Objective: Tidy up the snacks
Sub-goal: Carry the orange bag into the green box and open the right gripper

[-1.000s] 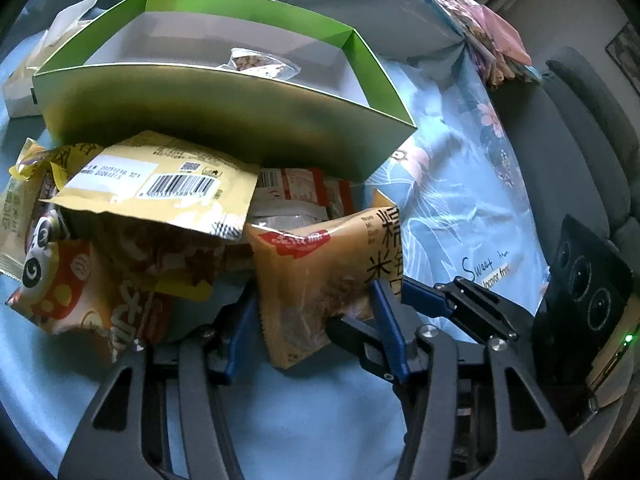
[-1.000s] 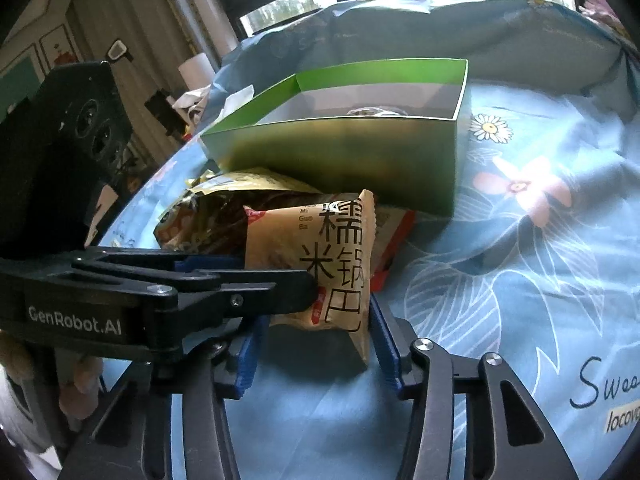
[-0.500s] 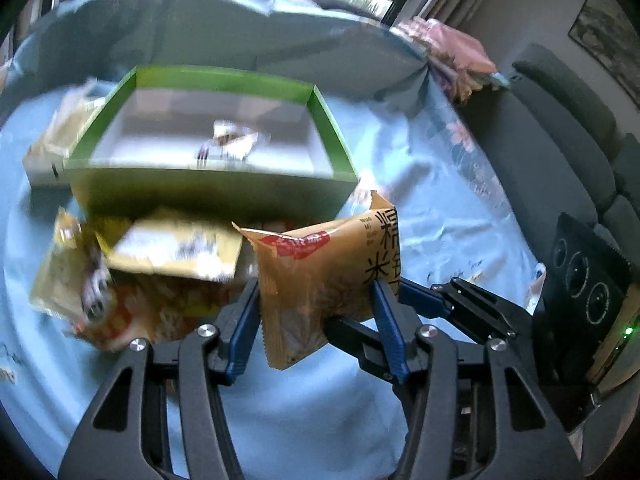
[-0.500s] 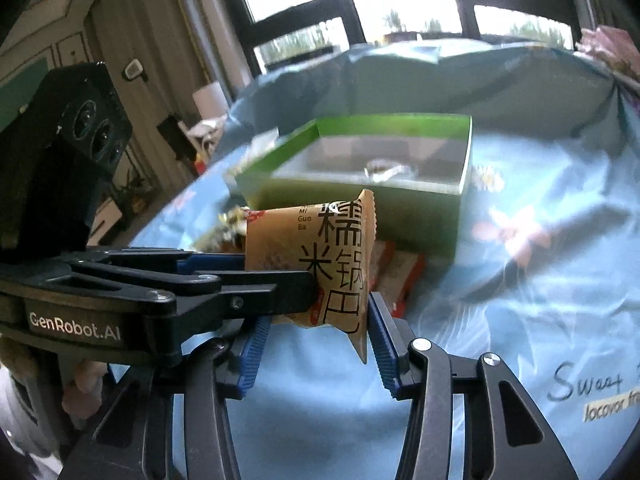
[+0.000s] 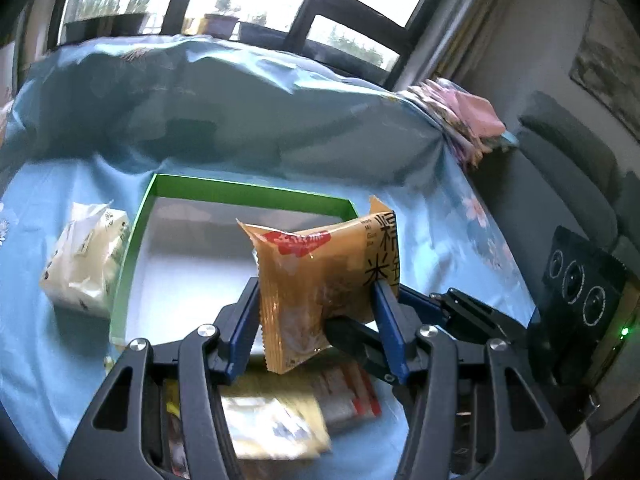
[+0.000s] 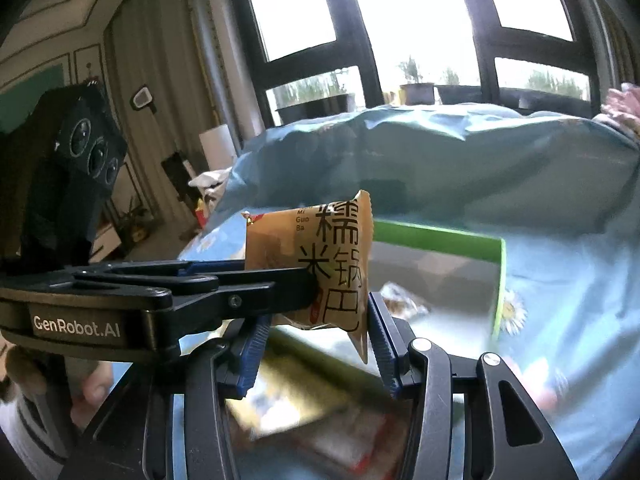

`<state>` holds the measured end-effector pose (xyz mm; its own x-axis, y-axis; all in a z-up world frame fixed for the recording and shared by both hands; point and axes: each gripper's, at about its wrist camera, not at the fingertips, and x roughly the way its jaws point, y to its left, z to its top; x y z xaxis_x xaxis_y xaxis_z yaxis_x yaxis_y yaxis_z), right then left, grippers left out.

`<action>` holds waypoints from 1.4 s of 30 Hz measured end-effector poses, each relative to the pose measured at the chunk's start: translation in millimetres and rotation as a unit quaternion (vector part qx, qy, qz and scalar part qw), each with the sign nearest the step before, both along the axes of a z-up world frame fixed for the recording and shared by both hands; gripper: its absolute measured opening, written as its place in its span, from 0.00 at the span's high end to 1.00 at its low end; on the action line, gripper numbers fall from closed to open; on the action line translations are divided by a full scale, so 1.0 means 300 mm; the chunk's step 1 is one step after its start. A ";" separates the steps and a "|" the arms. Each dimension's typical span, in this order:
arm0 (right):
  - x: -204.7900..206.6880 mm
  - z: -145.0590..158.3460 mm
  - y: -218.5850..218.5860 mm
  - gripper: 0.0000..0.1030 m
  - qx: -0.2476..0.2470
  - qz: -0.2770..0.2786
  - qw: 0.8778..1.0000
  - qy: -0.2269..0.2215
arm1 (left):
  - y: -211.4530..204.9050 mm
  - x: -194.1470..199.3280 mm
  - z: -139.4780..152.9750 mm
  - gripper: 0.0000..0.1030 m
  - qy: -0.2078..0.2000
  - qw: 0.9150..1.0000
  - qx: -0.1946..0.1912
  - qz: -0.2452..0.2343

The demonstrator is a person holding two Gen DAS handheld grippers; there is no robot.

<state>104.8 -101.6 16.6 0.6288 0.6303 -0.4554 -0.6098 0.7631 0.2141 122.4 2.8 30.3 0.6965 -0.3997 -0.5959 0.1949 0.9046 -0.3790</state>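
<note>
An orange snack packet (image 5: 320, 280) with black characters hangs in the air, held from two sides. My left gripper (image 5: 316, 308) is shut on it, blue pads against its left and right edges. My right gripper (image 5: 372, 316) comes in from the right and clamps the packet's lower right corner. In the right wrist view the same packet (image 6: 320, 264) sits between my right gripper's (image 6: 316, 328) pads, with the left gripper (image 6: 280, 276) reaching in from the left. Beyond and below it lies the open green box (image 5: 248, 192), (image 6: 436, 240) with one small wrapped snack (image 6: 400, 304) inside.
More snack packets (image 5: 276, 424) lie blurred on the blue floral cloth under the grippers. A white bag (image 5: 84, 256) lies left of the box. Folded pink cloth (image 5: 468, 116) sits at the table's far right corner, a grey sofa (image 5: 572, 168) beyond. A person's hand (image 6: 96, 388) holds the left gripper.
Both grippers rose together with the orange packet, off the pile in front of the box to a spot above the box's near side. The views tilted up toward the windows.
</note>
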 end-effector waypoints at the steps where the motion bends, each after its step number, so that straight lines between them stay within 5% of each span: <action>1: 0.027 -0.009 0.015 0.52 0.000 0.000 1.000 0.003 | 0.015 0.018 -0.009 0.47 0.004 1.000 -0.004 0.003; 16: 0.229 -0.178 0.150 0.51 -0.044 -0.029 0.995 0.082 | 0.096 0.174 -0.181 0.48 0.084 0.995 -0.010 0.052; 21: 0.230 -0.171 0.114 0.46 -0.042 -0.045 0.995 0.080 | 0.114 0.166 -0.170 0.32 0.079 0.995 -0.008 0.066; 28: 0.227 -0.144 0.063 0.43 -0.033 -0.067 0.993 0.087 | 0.131 0.148 -0.137 0.30 0.071 0.994 0.003 0.078; 31: 0.215 -0.128 0.045 0.43 -0.024 -0.070 0.993 0.089 | 0.129 0.136 -0.123 0.17 0.071 0.994 0.012 0.083; 42: 0.112 -0.080 -0.019 0.42 -0.003 -0.058 0.995 0.085 | 0.113 0.045 -0.050 0.12 0.073 0.993 0.039 0.087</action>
